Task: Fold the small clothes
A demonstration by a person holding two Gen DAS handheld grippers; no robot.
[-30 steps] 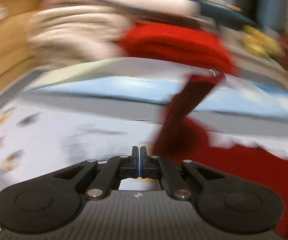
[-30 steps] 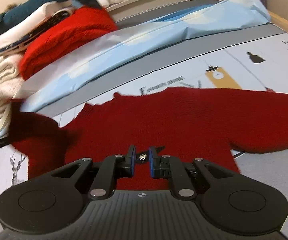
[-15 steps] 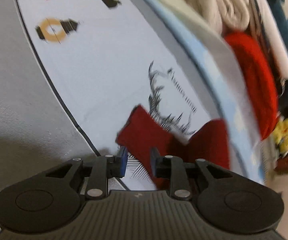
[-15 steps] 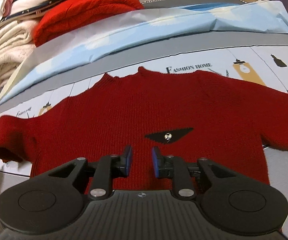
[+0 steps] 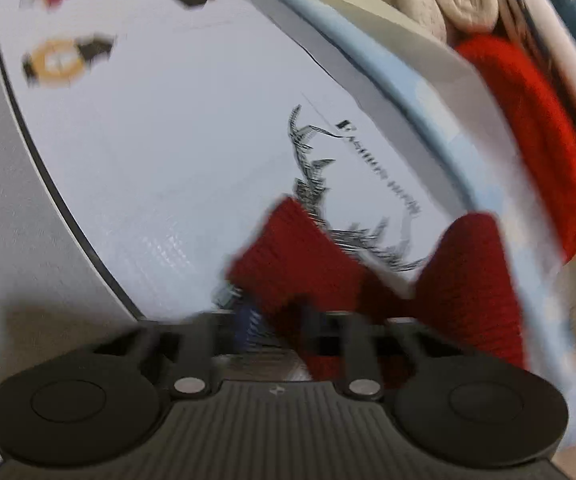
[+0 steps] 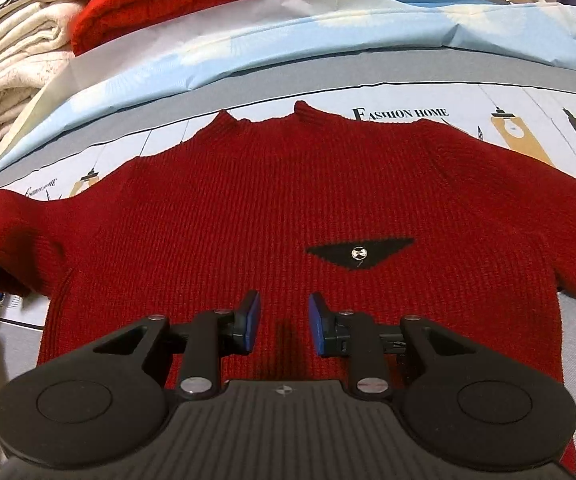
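Since one second ago: sweater's left sleeve, then lifted and swinging, now lies on the sheet; right view has drawn back to show the whole garment spread flat.

Item 1, red sweater (image 6: 288, 208): knitted, face up, flat on the printed bed sheet (image 6: 527, 120), collar far, hem near, black triangular patch (image 6: 359, 254) right of centre. Both short sleeves extend sideways; left sleeve (image 6: 12, 240) open-ended, cuff toward the near left.

Item 2, right claw (image 6: 280, 324): fingers apart, nothing between them, poised over the lower middle of the sweater; whether it touches the knit cannot be told.

Item 3, left claw (image 5: 276, 320): heavily blurred; fingers appear apart, with the left sleeve's cuff (image 5: 291, 252) lying in or just beyond the gap. Not clamped, as far as blur allows.

Item 4, surroundings: light blue pillow (image 6: 327, 40) beyond the collar; stack of folded clothes (image 6: 88, 20) far left, red and cream pieces among them.

Step in hand, judged: spreading is done; first fold about to begin, starting with the left sleeve.

Next move calls for: left claw closing on the cuff edge, carrying it right across the chest, keeping the body flat; right claw likely to pin the body or take the right sleeve.
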